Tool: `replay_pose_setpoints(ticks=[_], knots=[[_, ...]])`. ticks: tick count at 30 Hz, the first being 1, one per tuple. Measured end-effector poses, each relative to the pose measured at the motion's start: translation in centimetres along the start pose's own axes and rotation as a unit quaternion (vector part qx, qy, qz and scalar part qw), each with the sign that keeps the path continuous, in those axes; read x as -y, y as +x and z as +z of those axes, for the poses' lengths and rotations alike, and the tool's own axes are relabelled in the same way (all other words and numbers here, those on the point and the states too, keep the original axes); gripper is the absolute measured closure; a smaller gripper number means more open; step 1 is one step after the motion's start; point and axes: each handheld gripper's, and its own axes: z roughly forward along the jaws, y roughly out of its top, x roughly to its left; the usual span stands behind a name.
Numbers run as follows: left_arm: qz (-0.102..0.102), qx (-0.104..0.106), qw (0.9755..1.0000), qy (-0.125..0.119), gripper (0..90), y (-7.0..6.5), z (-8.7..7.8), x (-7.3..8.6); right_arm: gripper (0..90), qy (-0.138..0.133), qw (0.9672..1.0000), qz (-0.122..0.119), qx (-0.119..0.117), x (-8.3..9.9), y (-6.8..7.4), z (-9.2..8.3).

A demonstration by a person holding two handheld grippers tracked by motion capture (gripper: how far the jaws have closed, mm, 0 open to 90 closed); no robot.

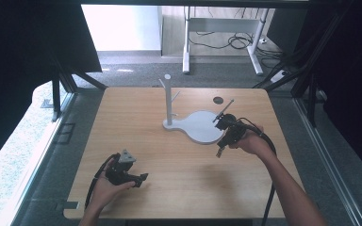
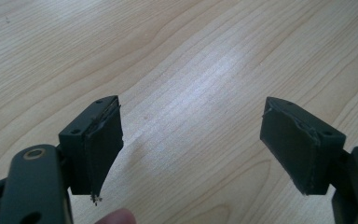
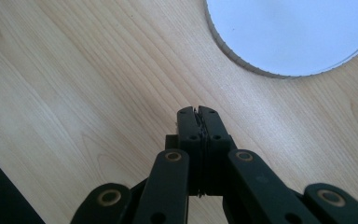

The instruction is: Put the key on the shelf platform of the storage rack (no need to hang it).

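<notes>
A white stand with an upright post and short pegs (image 1: pixel 168 99) rises from a flat rounded white base (image 1: pixel 201 127) in the middle of the wooden table (image 1: pixel 136 108). My right gripper (image 1: pixel 220 151) is held at the base's right edge, pointing down at the wood, jaws pressed together with nothing between them; in the right gripper view its shut tips (image 3: pixel 198 113) sit just short of the white base (image 3: pixel 289 32). My left gripper (image 1: pixel 143 177) rests near the table's front left. In the left gripper view it (image 2: pixel 191 149) stands wide open over bare wood.
A small dark round hole (image 1: pixel 218 100) sits in the tabletop behind the base. Cables trail from both grippers toward the front edge. Beyond the table lie a grey floor and white desk legs (image 1: pixel 186 47) with wires.
</notes>
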Motion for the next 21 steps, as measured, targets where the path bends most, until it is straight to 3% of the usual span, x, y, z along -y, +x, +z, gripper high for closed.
replay_pose_setpoints(ticks=[21], knots=[[-0.002,-0.001,1.0,0.001,21.4,0.0,0.0,0.0,89.3,-0.005,0.9999,0.011,-0.001,-1.7,-1.1,0.3]])
